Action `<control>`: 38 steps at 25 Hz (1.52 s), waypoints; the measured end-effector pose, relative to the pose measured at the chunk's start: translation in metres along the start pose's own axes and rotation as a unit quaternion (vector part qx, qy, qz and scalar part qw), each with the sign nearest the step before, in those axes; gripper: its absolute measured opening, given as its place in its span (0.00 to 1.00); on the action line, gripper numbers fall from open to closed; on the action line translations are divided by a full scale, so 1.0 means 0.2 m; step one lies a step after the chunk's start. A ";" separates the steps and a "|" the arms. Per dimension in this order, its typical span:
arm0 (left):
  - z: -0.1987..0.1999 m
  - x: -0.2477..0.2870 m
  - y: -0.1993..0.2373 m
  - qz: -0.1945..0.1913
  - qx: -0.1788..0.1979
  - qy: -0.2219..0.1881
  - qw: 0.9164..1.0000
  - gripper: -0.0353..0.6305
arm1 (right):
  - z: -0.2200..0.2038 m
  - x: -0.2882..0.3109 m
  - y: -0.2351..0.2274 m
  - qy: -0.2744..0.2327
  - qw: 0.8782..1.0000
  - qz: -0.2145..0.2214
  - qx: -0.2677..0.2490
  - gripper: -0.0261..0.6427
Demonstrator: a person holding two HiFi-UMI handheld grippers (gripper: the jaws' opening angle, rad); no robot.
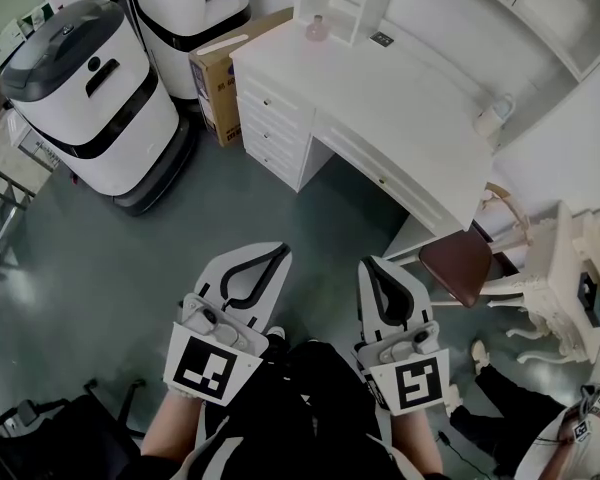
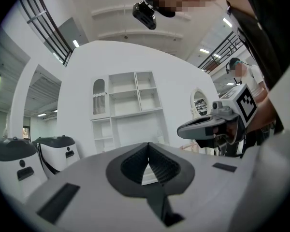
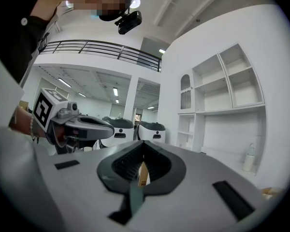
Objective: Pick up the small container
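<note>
Head view: the left gripper [image 1: 272,253] and the right gripper [image 1: 377,265] are held at lower centre, each with jaws fully closed and nothing gripped. The small container [image 1: 492,118] is seen upright at upper right on the white table [image 1: 380,108], well apart from both.

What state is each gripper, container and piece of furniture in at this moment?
Left gripper: jaws shut, empty.
Right gripper: jaws shut, empty.
Small pink container: upright on the white desk, untouched.
White bottle: upright on the desk, untouched.
Desk drawers: closed.
Brown-seated chair: upright beside the desk.
</note>
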State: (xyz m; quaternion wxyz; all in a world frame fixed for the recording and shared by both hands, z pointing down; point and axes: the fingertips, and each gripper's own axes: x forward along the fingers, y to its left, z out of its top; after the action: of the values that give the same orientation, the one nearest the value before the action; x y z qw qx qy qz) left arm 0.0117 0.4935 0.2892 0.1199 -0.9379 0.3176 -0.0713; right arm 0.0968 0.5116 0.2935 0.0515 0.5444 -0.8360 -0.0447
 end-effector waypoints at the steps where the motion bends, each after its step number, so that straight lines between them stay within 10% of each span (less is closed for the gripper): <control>1: 0.00 -0.01 0.01 0.002 0.000 0.000 1.000 0.06 | 0.00 0.01 0.01 0.000 1.000 0.000 0.000 0.04; 38: -0.07 -0.13 0.38 0.081 0.005 0.014 0.997 0.06 | 0.02 0.40 0.12 -0.018 0.998 0.065 -0.008 0.04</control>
State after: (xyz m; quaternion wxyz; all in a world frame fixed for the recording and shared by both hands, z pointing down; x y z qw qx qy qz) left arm -0.0560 0.4487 0.2812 0.1257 -0.9073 0.3940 -0.0757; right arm 0.0418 0.4474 0.2950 0.0437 0.4872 -0.8703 -0.0582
